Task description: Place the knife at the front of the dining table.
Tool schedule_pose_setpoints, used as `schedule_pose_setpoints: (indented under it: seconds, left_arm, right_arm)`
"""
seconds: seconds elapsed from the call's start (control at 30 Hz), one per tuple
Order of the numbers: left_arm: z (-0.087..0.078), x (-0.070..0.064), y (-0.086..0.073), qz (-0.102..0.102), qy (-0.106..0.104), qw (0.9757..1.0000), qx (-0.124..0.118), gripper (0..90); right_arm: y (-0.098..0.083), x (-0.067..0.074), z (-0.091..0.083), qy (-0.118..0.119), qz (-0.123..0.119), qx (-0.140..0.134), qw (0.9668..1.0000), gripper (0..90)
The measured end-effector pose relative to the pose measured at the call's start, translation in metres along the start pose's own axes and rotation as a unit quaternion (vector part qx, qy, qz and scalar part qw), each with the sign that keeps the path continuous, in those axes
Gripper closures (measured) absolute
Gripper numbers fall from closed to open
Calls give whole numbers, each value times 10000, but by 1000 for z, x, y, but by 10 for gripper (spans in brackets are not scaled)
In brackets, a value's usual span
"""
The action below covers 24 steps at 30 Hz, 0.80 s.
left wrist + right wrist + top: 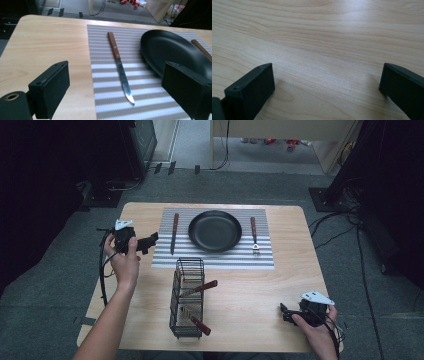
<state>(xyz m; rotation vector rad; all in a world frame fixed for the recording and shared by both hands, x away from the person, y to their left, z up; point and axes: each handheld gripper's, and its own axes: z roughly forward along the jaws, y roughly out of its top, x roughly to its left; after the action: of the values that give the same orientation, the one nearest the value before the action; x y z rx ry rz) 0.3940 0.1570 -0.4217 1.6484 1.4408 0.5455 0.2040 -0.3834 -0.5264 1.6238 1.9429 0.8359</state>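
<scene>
The counter in front of me is pale wood, and toward twelve o'clock on it lies a grey-and-white striped mat. At the mat's centre sits a black pan, round and shallow. At about six o'clock from the pan, just off the mat's near edge, stands a black wire basket with two wooden-handled utensils leaning out of it toward three o'clock. At nine o'clock of the pan a knife lies flat on the mat, its wooden handle toward twelve and its blade toward six; in the left gripper view that knife runs between my jaws, serrated tip nearest me, with the pan's rim just beside it. At three o'clock of the pan lies a fork, wooden handle away from me. My left claw hovers at nine o'clock of the mat, aimed at the knife, jaws spread wide and gripping nothing — my left hand wraps its body. My right claw sits near the counter's front corner at about four o'clock, well apart from everything; its jaws are spread wide over bare wood — nothing lies between them.
</scene>
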Motion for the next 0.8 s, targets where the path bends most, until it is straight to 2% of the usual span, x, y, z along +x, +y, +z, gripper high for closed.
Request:
schedule_pose_setpoints:
  seconds: [0.2,0.4,0.6,0.8]
  left_arm:
    - [-17,10,-25,49,67,9999,57,72]
    - [-30,22,-52,-12,94,9998,150,38]
    - [-42,31,-78,150,230,9991,332,19]
    - [-51,36,-98,172,327,9985,409,11]
  right_arm:
    - [0,0,0,0,-1,0,10000,0]
    - [0,0,0,-1,-3,2,10000,0]
    - [0,0,0,-7,3,-1,10000,0]
    - [0,0,0,-9,4,0,10000,0]
